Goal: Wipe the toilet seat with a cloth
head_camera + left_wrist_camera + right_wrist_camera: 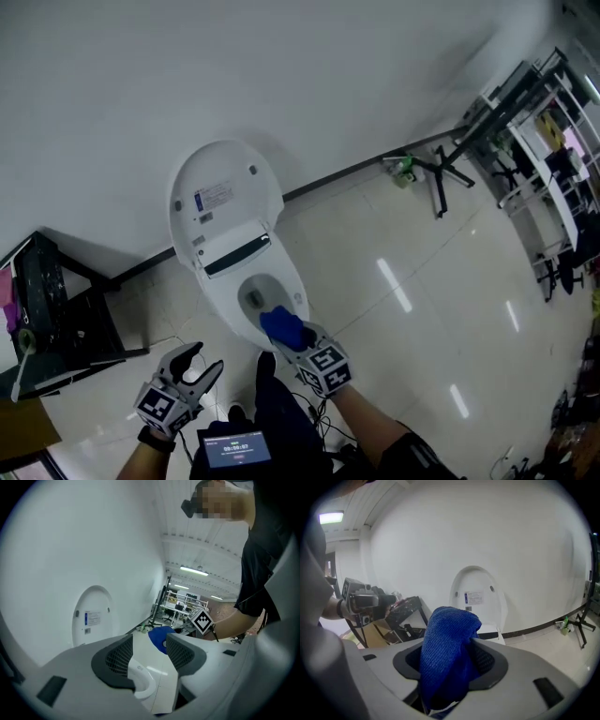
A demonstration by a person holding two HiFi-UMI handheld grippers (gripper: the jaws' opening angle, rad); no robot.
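1. My left gripper (192,370) hangs nearest me, just off the toilet's front, its fingers (115,656) spread wide with nothing between them
2. My right gripper (450,665) has its fingers clamped on a bunched blue microfibre cloth (449,644)
3. That cloth sits over the front of the white plastic toilet seat (298,292); whether it presses on it I cannot tell
4. I judge the wiping is only starting: next I should press down and sweep round the rim toward the raised white oval lid (225,192)
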